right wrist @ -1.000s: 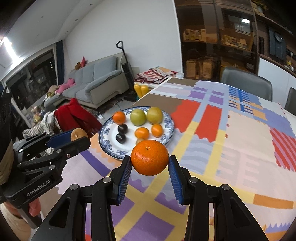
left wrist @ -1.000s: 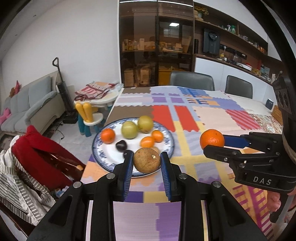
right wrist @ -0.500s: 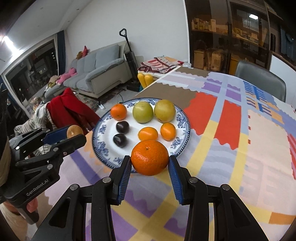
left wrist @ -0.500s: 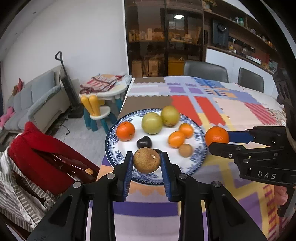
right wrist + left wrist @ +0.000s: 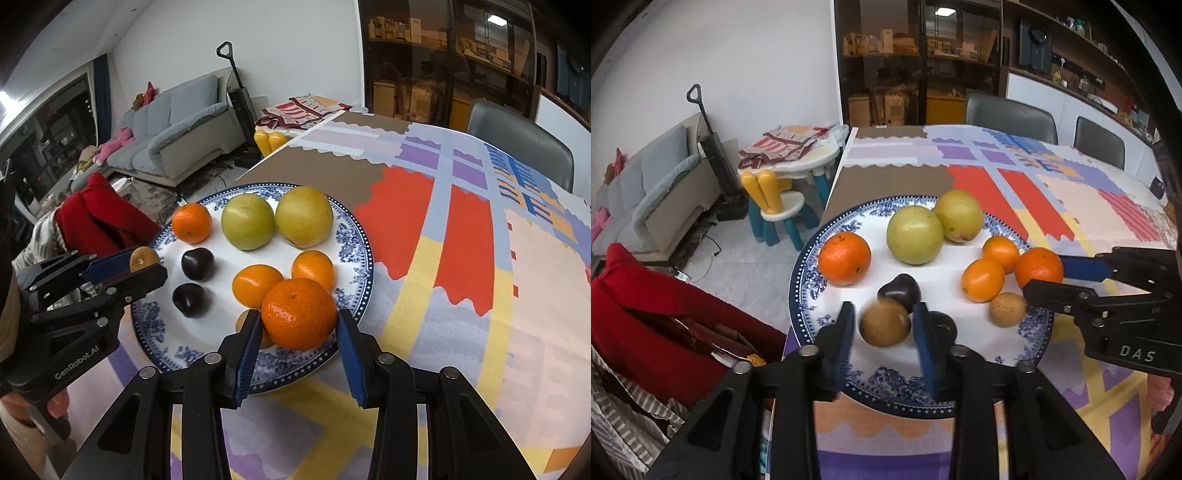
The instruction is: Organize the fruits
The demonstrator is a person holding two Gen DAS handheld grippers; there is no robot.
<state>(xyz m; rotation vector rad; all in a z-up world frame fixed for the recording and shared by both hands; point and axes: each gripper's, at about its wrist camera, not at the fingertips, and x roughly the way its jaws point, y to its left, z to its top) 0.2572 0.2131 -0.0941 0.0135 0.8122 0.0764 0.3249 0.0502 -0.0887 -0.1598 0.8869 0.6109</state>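
Both grippers have come down and forward over the blue-and-white patterned china plate (image 5: pixel 809 284), which now fills far more of each view than a second ago.

From the left wrist, the left gripper (image 5: pixel 884 325) has just been opening its jaws: the round brown rough-skinned fruit (image 5: pixel 884 324) sits between the blue pads with a sliver of gap on either side, blurred, low over the plate's near white part. Just behind it lies a dark purple plum (image 5: pixel 899 290). Further back sit a bright orange mandarin (image 5: pixel 844 258) and two pale green apples (image 5: pixel 915 235). To the right, the right gripper (image 5: pixel 1043 275) reaches in sideways, clamping a large orange tangerine (image 5: pixel 1038 267) beside two small orange kumquat-like fruits (image 5: pixel 983 279) and a small tan fruit (image 5: pixel 1007 309).

From the right wrist, the right gripper (image 5: pixel 297 321) holds that tangerine (image 5: pixel 299 314) firmly between partly spread pads, over the plate's (image 5: pixel 354 236) near right rim. The left gripper (image 5: pixel 142 264) shows at the left edge with the brown fruit (image 5: pixel 142 258) between its tips, above the patchwork tablecloth (image 5: pixel 461 240).
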